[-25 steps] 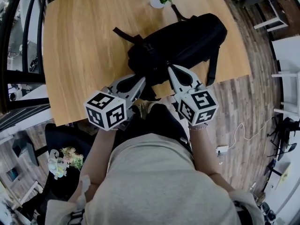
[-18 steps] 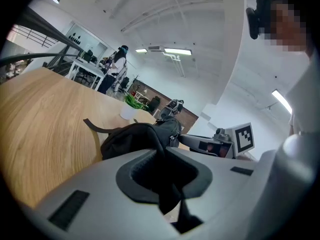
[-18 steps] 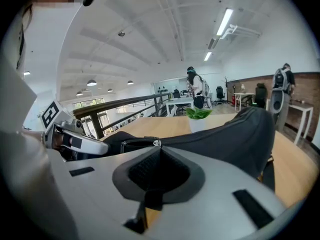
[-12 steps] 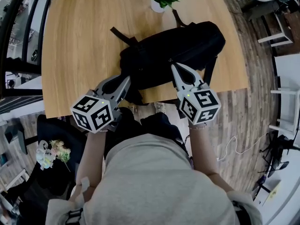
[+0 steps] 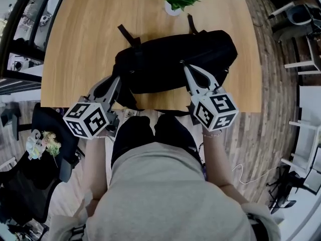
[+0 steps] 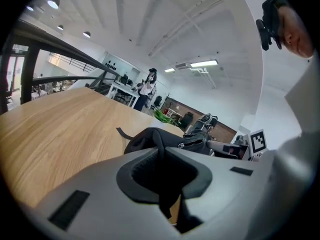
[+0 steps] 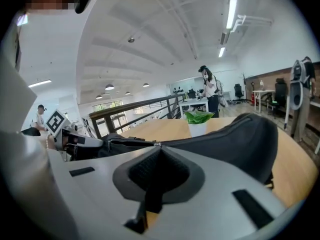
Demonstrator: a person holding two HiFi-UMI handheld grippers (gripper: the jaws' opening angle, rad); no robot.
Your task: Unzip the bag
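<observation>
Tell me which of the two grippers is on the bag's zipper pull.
The right gripper: its tips pinch the metal zipper pull atop the bag; the left gripper clamps the bag's end.

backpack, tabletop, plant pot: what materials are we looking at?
The backpack looks like black woven synthetic fabric: matte, soft folds. The table is light wood or wood-look laminate: visible grain, slight sheen. The plant pot is white and smooth, either ceramic or plastic; I can't tell which.

At your right tool (image 5: 184,66), the zip pull (image 7: 156,144) is shiny metal, the bag (image 5: 160,59) matt cloth, the bench (image 5: 80,39) smooth wood.
</observation>
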